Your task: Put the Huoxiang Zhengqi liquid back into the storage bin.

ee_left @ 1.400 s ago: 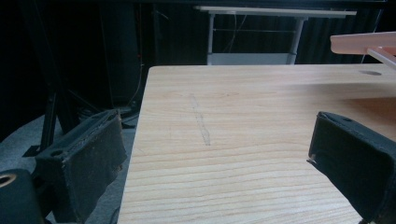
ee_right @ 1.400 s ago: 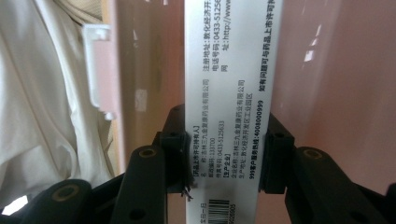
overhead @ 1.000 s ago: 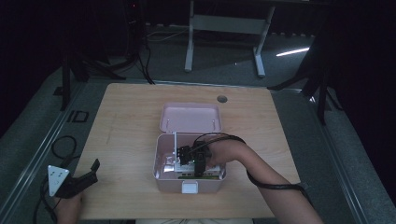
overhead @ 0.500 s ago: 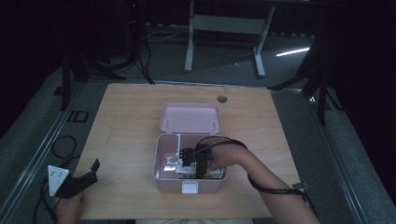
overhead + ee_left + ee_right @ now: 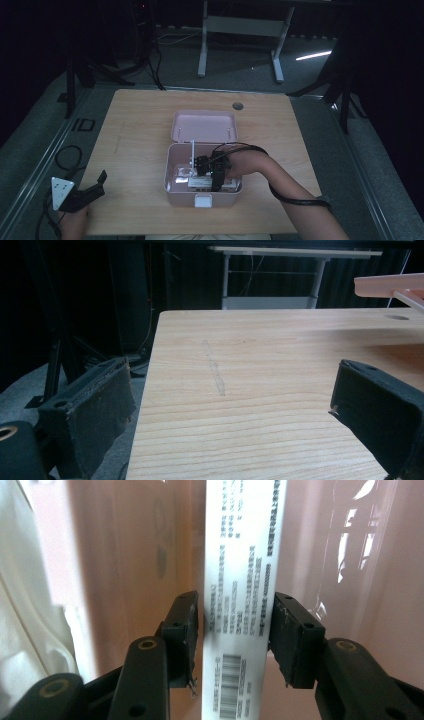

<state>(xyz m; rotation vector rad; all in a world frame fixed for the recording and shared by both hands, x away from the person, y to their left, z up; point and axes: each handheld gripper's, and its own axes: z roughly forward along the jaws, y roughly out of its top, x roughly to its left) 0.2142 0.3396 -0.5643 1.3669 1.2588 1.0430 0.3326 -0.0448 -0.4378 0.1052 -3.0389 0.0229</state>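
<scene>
The white box (image 5: pixel 243 600) lies inside the open pink case (image 5: pixel 172 187) on the tabletop (image 5: pixel 135 130). Its side carries small print, too fine to read, and a barcode. The right claw (image 5: pixel 235 630) has just been opening, jaws flanking the box with slight gaps. The left claw (image 5: pixel 225 415), apart and empty, rests well left of the case.
</scene>
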